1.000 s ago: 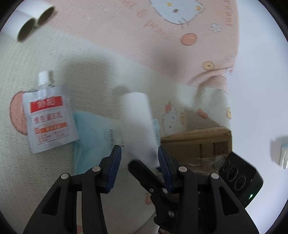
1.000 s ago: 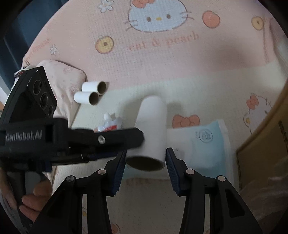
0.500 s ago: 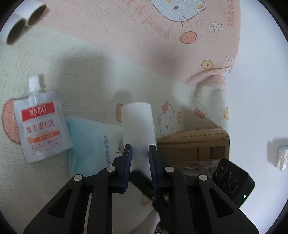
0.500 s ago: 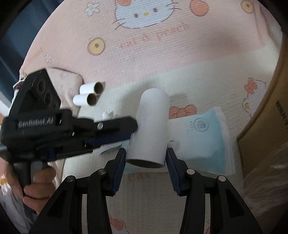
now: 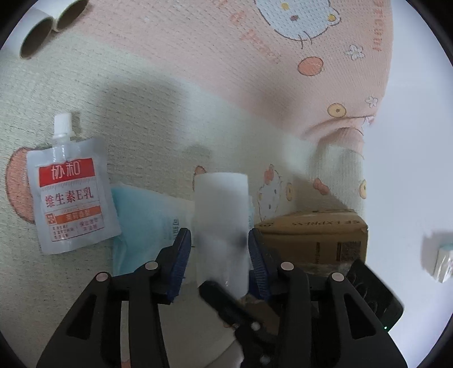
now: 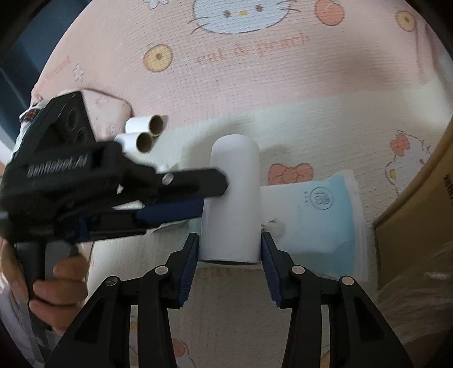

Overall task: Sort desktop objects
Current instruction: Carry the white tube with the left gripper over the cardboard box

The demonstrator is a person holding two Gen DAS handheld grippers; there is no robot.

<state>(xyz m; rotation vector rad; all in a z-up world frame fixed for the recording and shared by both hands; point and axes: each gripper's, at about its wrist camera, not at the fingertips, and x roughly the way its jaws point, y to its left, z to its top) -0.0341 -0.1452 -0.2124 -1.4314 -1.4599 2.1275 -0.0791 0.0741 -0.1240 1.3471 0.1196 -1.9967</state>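
Since half a second ago the left gripper [image 5: 219, 252] has gone from nearly pinched together to spread apart again, and its jaws are opening now, with the white paper roll [image 5: 220, 226] between them; the blue pads stand close beside the roll's sides, the right pad at its edge, the left with a thin gap. In the left wrist view the roll is blurred and lies over a pale blue packet [image 5: 141, 218] on the pink and cream cartoon-cat cloth [image 5: 198, 85]. A white spouted pouch with a red label [image 5: 70, 198] lies flat left of the packet, two small cardboard tubes [image 5: 48, 25] lie at the top left, and a brown cardboard box [image 5: 314, 235] stands to the right. The right gripper's finger crosses below the roll. In the right wrist view the right gripper [image 6: 229, 254] has the near end of the white paper roll [image 6: 232, 198] between its blue pads, both touching its sides, its jaws closing slightly. The left gripper [image 6: 209, 192] comes in from the left, blurred, a hand [image 6: 59, 286] around its grip, its fingers reaching the roll's left side. The two small cardboard tubes [image 6: 144, 133] lie behind it, the pale blue packet [image 6: 317, 215] under and right of the roll.
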